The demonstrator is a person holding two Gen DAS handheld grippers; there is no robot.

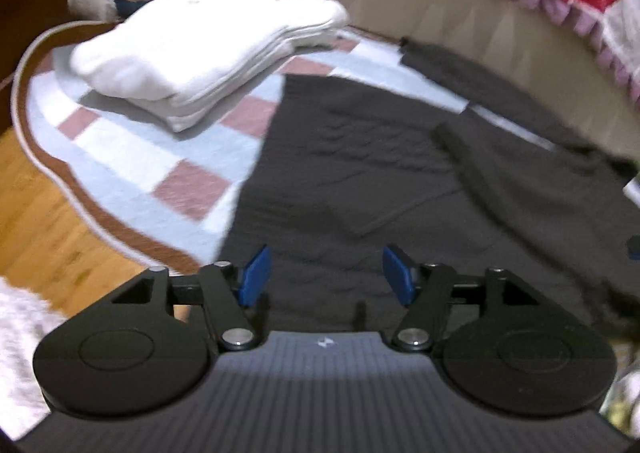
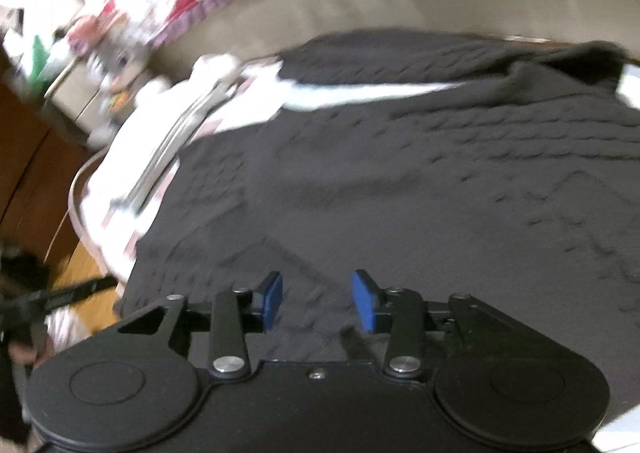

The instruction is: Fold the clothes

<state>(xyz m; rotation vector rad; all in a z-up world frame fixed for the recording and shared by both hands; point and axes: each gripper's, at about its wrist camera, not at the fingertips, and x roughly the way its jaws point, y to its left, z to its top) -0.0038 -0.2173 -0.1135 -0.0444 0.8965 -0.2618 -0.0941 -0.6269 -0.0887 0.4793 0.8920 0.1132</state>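
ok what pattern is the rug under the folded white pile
Checked: pale blue and white squares with dusty pink ones on the rug, brown-edged. The left wrist view shows it best.

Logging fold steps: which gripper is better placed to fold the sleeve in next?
Probably left gripper: open, dark sweater's sleeve lies ahead. Right gripper faces only the body.

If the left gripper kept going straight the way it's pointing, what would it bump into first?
Most likely the dark knitted garment spread on the mat, right ahead of the left gripper and its open fingers. Depth is hard to judge.
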